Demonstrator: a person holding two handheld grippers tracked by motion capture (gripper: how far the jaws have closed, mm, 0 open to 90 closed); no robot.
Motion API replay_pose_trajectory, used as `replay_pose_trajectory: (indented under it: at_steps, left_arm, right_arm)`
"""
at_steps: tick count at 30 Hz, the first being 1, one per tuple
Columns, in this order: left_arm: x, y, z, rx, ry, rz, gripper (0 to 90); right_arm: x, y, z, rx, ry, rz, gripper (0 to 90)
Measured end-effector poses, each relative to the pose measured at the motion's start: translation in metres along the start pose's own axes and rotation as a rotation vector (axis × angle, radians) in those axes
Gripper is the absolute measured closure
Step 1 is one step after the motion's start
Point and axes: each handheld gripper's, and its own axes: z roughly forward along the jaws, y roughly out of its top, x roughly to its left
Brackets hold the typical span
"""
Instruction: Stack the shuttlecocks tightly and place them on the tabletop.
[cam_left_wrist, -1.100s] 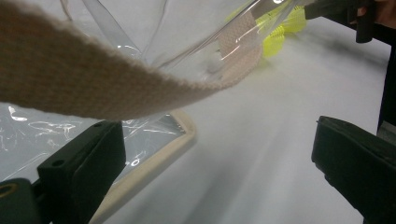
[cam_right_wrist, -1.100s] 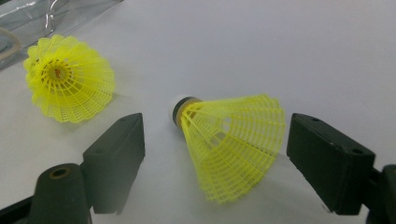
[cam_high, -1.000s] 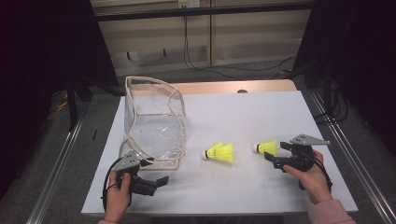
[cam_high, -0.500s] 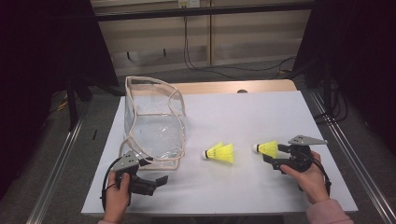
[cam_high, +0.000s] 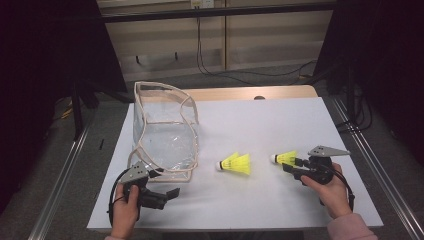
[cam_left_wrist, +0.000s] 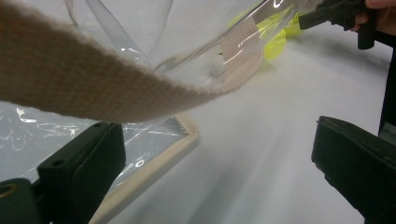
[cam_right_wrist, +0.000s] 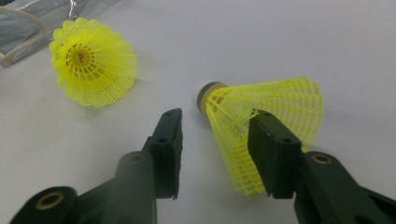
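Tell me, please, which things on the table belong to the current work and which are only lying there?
In use: right gripper, its jaws just closing around a yellow shuttlecock; second shuttlecock; clear bag; left gripper.
Lying about: floor cables.

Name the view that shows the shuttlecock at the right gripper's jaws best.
The right gripper view: the shuttlecock lies large between the jaws, cork and mesh skirt distinct. The high view shows it small at the right gripper. The left gripper view shows yellow blurs through plastic.
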Motion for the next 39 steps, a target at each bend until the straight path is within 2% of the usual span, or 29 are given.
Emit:
replay_pose_trajectory:
  at_steps: [14,20,23,24,25,27,31,33,34,38,39]
  left_arm:
    - [-0.0001,-0.0003,0.0004,0.001,-0.007,0.003,2.9]
    - [0.0004,0.0000,-0.0003,0.007,0.000,0.009,2.9]
    - [0.0001,-0.0001,0.0001,0.004,0.000,0.002,2.8]
    - [0.0004,0.0001,-0.0003,0.007,0.001,0.011,2.8]
    - [-0.0005,0.0001,-0.0001,-0.001,0.001,-0.001,2.9]
    - [-0.0001,0.0003,-0.0006,0.000,0.001,0.001,2.9]
    - [-0.0001,0.0001,-0.0004,0.002,0.000,0.001,2.8]
    - [-0.0003,0.0001,-0.0003,0.001,0.001,0.002,2.9]
    - [-0.0008,-0.0001,-0.0003,0.006,-0.009,-0.008,2.8]
    - [0.0003,0.0001,-0.0003,0.000,0.000,0.001,2.9]
    - [-0.0013,-0.0005,-0.0004,0.009,-0.012,-0.022,2.8]
  right_arm:
    - [-0.0047,-0.0020,0.0014,0.007,0.007,0.000,80.2]
    - [-0.0061,-0.0018,0.0000,-0.005,0.031,-0.006,87.1]
    - [-0.0047,-0.0017,-0.0001,0.013,0.038,0.005,88.2]
    - [-0.0049,-0.0017,0.0000,0.012,0.039,0.002,88.6]
    - [-0.0057,-0.0017,0.0005,0.005,0.049,-0.009,88.8]
    - [-0.0052,-0.0018,-0.0005,0.011,0.045,0.001,89.1]
    - [-0.0064,-0.0015,-0.0009,-0.001,0.061,-0.016,89.3]
    - [-0.0064,-0.0010,-0.0023,-0.009,0.055,-0.010,89.5]
    - [-0.0062,-0.0005,-0.0034,-0.010,0.064,-0.007,89.4]
    - [-0.0066,0.0000,-0.0057,-0.026,0.075,0.001,89.5]
    - [-0.0068,0.0001,-0.0057,-0.031,0.077,-0.005,89.5]
